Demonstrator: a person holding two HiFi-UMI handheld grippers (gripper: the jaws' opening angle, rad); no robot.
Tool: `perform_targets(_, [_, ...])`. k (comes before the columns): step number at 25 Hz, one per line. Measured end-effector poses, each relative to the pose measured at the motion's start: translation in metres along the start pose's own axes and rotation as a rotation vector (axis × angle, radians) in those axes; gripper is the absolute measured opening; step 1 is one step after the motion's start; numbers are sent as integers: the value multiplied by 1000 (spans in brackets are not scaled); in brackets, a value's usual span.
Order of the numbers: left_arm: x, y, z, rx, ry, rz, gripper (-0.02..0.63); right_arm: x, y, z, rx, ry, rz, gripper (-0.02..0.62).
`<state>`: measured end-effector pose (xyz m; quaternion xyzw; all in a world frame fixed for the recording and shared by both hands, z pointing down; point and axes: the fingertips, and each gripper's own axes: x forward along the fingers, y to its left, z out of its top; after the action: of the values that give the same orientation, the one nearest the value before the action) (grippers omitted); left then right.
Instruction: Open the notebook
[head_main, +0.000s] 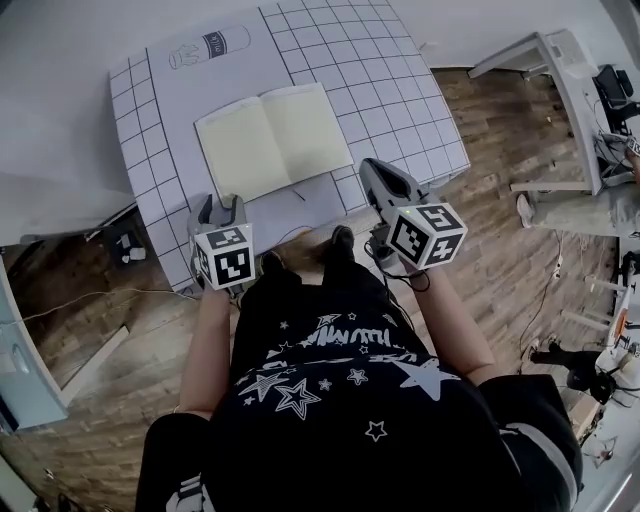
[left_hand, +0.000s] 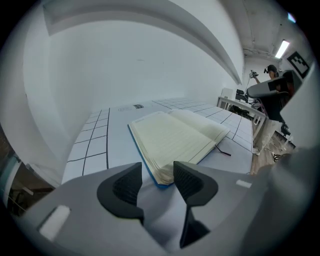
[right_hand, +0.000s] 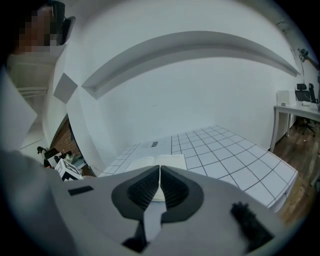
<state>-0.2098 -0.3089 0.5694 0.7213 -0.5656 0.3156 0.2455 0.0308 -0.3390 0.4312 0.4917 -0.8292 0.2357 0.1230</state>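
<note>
The notebook (head_main: 272, 140) lies open flat on the white gridded table (head_main: 400, 90), its cream lined pages up and a blue cover edge showing beneath. My left gripper (head_main: 218, 207) hovers at the table's front edge, just short of the notebook's near left corner. In the left gripper view its jaws (left_hand: 157, 177) stand open, and that corner of the notebook (left_hand: 175, 137) shows beyond the gap, untouched. My right gripper (head_main: 378, 172) hangs over the front right of the table, beside the notebook's near right corner. It is shut (right_hand: 159, 175) with nothing in it, and the notebook (right_hand: 172, 161) lies behind its tips.
A thin dark ribbon bookmark (left_hand: 225, 151) trails from the notebook's near edge. A bottle outline (head_main: 210, 47) is printed at the table's far left. A white desk (head_main: 560, 80) stands to the right on the wood floor (head_main: 510, 250). The person's feet (head_main: 340, 245) are at the table's front edge.
</note>
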Motion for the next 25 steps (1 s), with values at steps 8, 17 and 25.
perform_targets(8, [-26, -4, 12, 0, -73, 7, 204, -6, 9, -2, -4, -24, 48, 17])
perform_targets(17, [-98, -59, 30, -50, -238, 7, 197, -58, -1, -11, 2, -60, 126, 17])
perform_targets(25, [-151, -118, 29, -61, -325, -17, 97, -113, -13, -18, -9, -82, 167, 17])
